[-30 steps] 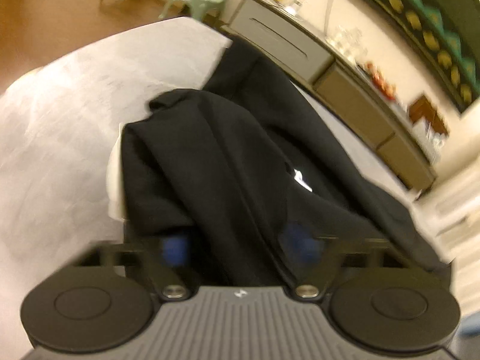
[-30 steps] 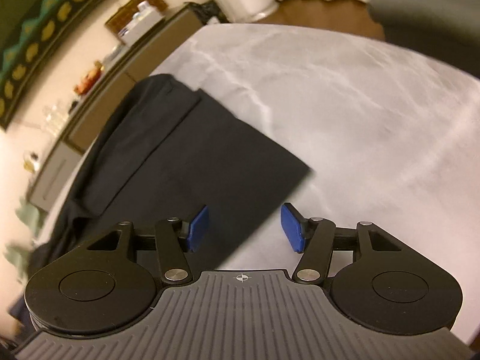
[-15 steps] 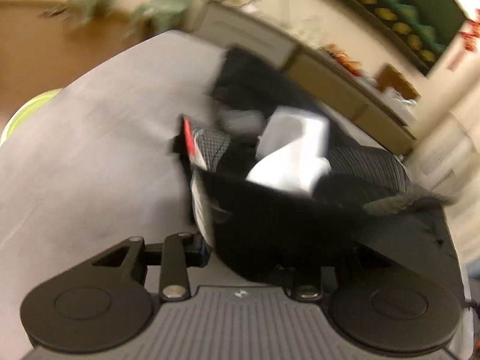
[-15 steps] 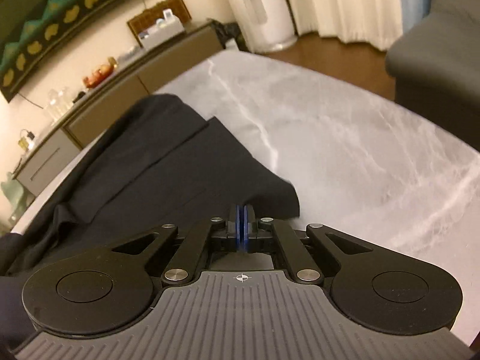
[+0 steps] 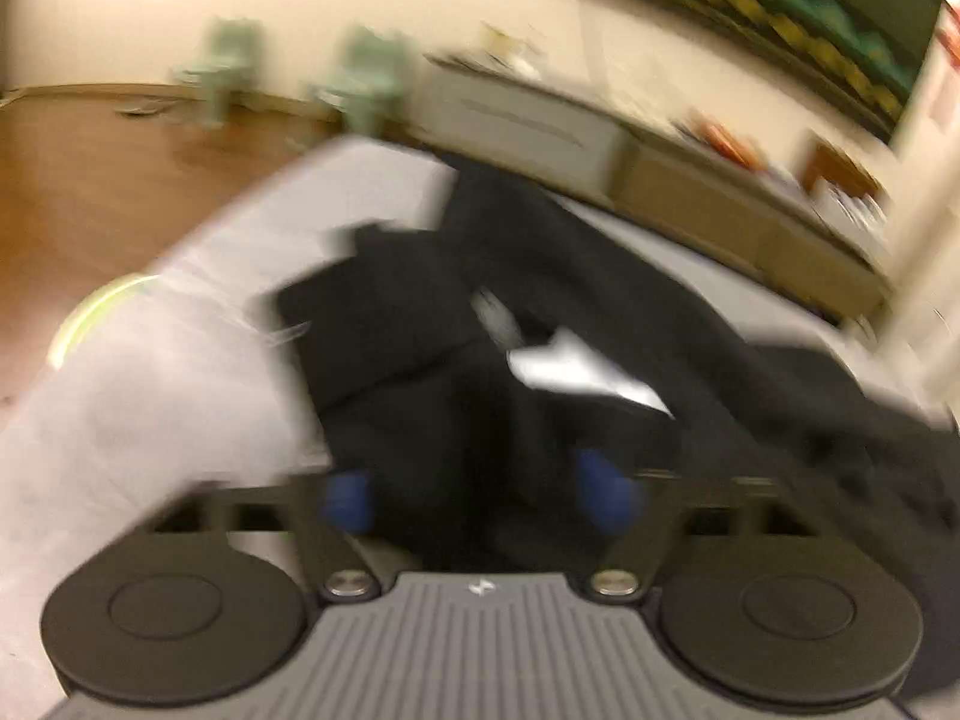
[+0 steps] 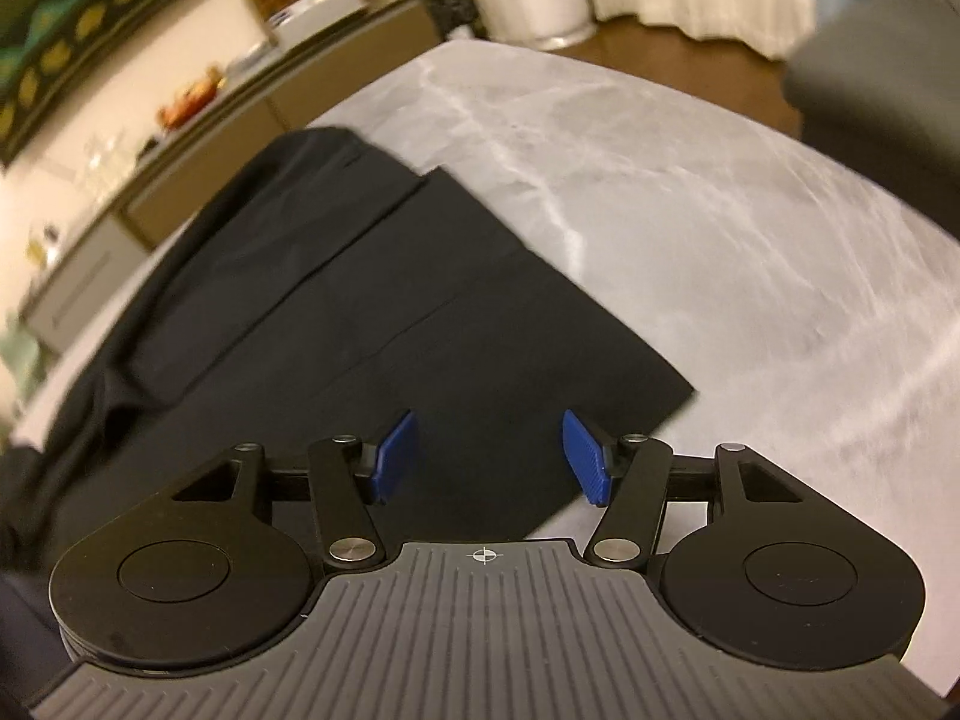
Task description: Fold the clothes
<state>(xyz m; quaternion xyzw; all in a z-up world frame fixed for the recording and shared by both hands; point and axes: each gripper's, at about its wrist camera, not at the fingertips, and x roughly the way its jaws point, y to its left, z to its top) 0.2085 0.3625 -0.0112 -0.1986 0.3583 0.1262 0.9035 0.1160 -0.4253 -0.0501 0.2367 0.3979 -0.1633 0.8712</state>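
Right gripper (image 6: 487, 459): fingers parting, nothing gripped, above black garment (image 6: 336, 312) at lower centre. Left gripper (image 5: 480, 489): fingers apart, garment between, grip indeterminate.

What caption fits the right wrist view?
Right gripper, jaws opening, hovers over the flat corner of a black garment spread on a grey marbled table.

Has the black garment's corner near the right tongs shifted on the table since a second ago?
No. The garment's corner sits about where it was on the marbled table.

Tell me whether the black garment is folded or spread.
Partly folded: the black garment lies in flat overlapping layers at one end, bunched at the other.
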